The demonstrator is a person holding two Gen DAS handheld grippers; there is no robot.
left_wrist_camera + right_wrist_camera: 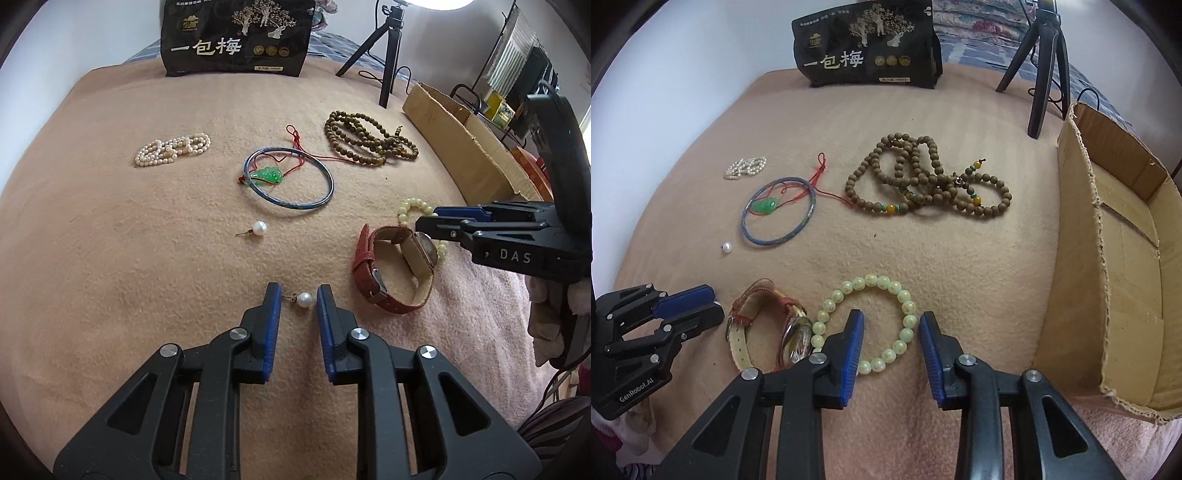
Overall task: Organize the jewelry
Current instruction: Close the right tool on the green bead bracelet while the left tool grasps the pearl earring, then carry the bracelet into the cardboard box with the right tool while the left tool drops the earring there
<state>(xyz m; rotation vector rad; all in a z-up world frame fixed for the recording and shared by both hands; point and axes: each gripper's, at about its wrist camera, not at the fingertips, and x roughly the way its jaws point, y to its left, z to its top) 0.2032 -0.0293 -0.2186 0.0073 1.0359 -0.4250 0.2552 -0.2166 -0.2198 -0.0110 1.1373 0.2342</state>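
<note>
Two pickups are being lined up at once. The left gripper [298, 295] brackets a small white pearl stud earring [303, 299] lying on the tan blanket [147, 258]; its blue fingers [272, 314] stand slightly apart on either side, close but, as far as I can tell, not pinching. Its twin pearl earring [257, 227] lies further off. The right gripper [891, 325] hangs over the pale green bead bracelet [866, 321], fingers spread, one inside the loop and one outside, straddling its right side. Next, I'd judge, both squeeze and lift, probably toward the open brown cardboard box [1126, 258].
</note>
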